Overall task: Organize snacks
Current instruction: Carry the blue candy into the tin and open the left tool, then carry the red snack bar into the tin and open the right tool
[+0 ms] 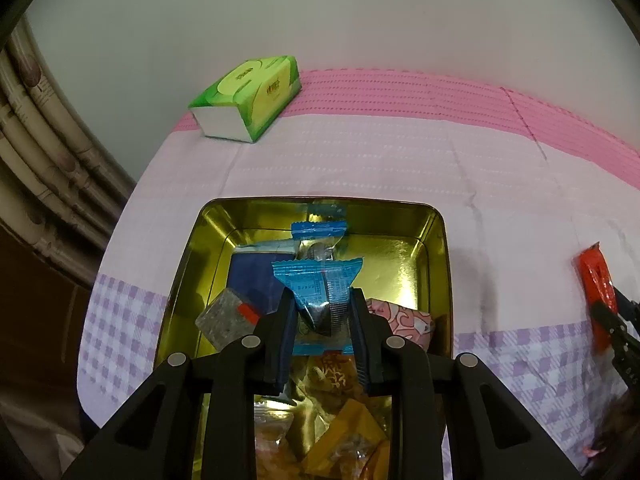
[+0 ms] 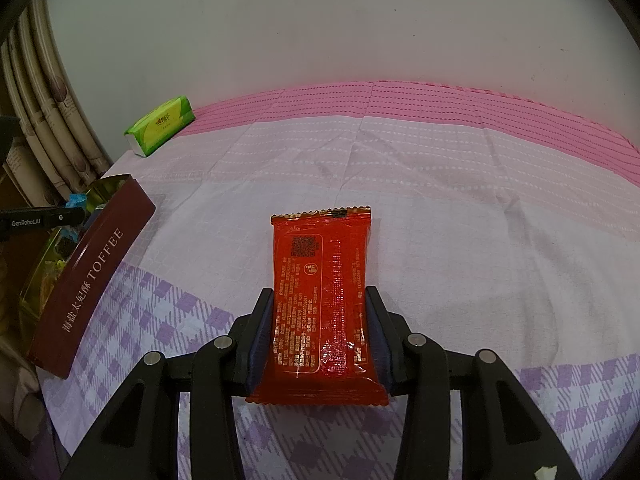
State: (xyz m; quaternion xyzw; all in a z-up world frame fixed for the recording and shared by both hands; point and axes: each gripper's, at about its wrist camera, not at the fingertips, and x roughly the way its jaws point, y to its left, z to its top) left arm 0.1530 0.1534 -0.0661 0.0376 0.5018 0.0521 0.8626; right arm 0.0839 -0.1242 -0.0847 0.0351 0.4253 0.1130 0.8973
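A blue packet is pinched tight in the left gripper, jaws nearly shut on it, and is held over the gold tin, where other snacks are piled. A red packet is clamped by the right gripper, jaws partly open, above the cloth.

A green tissue pack lies at eleven o'clock on a cloth banded pink, white and lilac check. Patterned curtains hang at nine o'clock beside a pale wall.
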